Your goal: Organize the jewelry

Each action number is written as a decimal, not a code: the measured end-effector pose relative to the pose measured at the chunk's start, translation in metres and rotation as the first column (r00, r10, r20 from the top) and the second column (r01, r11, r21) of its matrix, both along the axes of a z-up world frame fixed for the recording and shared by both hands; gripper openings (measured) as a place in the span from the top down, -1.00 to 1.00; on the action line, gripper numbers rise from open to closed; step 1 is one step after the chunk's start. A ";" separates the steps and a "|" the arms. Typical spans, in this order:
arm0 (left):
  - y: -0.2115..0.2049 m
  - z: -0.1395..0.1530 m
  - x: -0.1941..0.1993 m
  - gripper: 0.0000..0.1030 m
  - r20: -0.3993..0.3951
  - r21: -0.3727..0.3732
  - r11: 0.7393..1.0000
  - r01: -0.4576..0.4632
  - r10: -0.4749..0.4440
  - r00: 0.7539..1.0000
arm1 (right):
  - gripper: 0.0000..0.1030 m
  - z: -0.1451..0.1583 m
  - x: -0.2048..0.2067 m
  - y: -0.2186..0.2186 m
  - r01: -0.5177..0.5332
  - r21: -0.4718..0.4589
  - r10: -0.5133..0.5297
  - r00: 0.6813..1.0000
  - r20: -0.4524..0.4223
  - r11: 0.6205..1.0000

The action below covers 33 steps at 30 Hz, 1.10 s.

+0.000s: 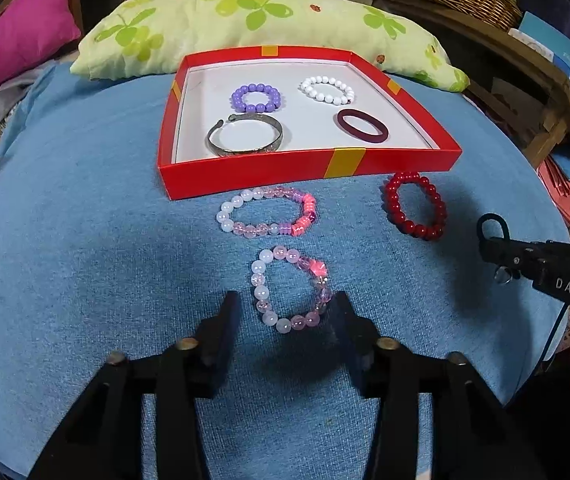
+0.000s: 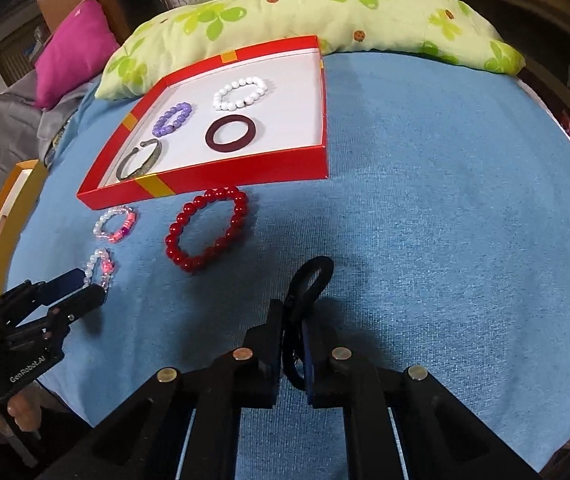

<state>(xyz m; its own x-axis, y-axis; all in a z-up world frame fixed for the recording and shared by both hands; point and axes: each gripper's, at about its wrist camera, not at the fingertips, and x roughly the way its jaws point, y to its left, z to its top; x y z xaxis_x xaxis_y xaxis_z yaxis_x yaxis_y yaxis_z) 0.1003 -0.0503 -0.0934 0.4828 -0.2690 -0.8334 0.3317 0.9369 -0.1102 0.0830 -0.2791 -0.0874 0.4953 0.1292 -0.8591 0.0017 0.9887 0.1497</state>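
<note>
Inside the box (image 1: pixel 309 162) we've got four pieces, three bracelets left; left gripper (image 1: pixel 285 304) jaws spread, right gripper (image 2: pixel 295 320) pinching a black band (image 2: pixel 311 276).

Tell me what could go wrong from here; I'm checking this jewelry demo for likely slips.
The open left gripper straddles the nearer pink-and-white beaded bracelet on the blue cloth; closing may push the round beads aside or pinch the cloth.

The right gripper pinches a thin black loop by one end; it could slip or swing before reaching the red cardboard box.
</note>
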 end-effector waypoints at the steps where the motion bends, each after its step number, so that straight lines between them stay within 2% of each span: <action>1: -0.001 0.000 0.000 -0.32 0.000 0.002 1.000 -0.001 0.001 1.000 | 0.82 0.000 0.001 0.001 0.001 -0.001 -0.001 1.000 -0.001 1.000; 5: -0.007 -0.002 0.000 -0.34 0.010 0.031 1.000 0.005 -0.006 1.000 | 0.81 -0.002 0.005 0.004 0.010 0.009 -0.010 1.000 -0.009 1.000; 8: -0.005 -0.002 0.002 -0.34 0.018 0.018 1.000 -0.004 0.004 1.000 | 0.81 -0.002 0.006 0.002 0.020 0.022 -0.020 1.000 -0.012 1.000; 9: -0.005 -0.002 0.003 -0.27 0.022 0.014 1.000 -0.006 0.006 1.000 | 0.78 -0.003 0.006 0.002 0.021 0.023 -0.021 1.000 -0.012 0.999; 10: -0.005 -0.002 0.003 -0.06 0.026 0.016 1.000 -0.006 0.006 1.000 | 0.78 -0.003 0.006 0.002 0.023 0.025 -0.022 1.000 -0.013 0.999; 13: -0.006 -0.001 0.002 0.40 0.040 0.024 1.000 0.006 -0.007 0.999 | 0.78 -0.003 0.006 0.003 0.026 0.030 -0.025 1.000 -0.014 0.999; 15: -0.007 -0.001 0.001 0.60 0.034 0.007 1.000 0.024 -0.024 0.999 | 0.78 -0.003 0.006 0.002 0.027 0.031 -0.027 1.000 -0.015 0.999; 17: -0.007 -0.001 -0.001 0.71 0.034 0.002 0.999 0.036 -0.036 0.999 | 0.78 -0.002 0.006 0.002 0.027 0.027 -0.027 1.000 -0.014 0.999; 26: -0.010 0.001 -0.010 0.71 0.029 -0.009 0.996 0.086 -0.086 0.996 | 0.79 0.004 0.005 0.013 -0.002 0.068 0.000 1.000 0.021 0.998; 30: -0.006 0.005 -0.013 0.71 0.040 -0.006 0.997 0.079 -0.079 0.996 | 0.79 0.011 0.005 0.014 0.007 0.087 -0.012 0.998 0.057 0.996; 33: 0.000 0.007 -0.013 0.71 0.037 -0.006 0.998 0.060 -0.060 0.998 | 0.79 0.006 0.007 0.017 0.007 0.096 -0.010 0.999 0.036 0.995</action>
<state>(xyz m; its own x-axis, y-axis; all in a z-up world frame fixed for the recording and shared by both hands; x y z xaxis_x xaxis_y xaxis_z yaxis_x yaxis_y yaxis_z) 0.0874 -0.0507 -0.0866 0.4961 -0.3043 -0.8132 0.3914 0.9144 -0.1034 0.0895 -0.2618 -0.0812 0.5271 0.2059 -0.8245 0.0029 0.9698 0.2440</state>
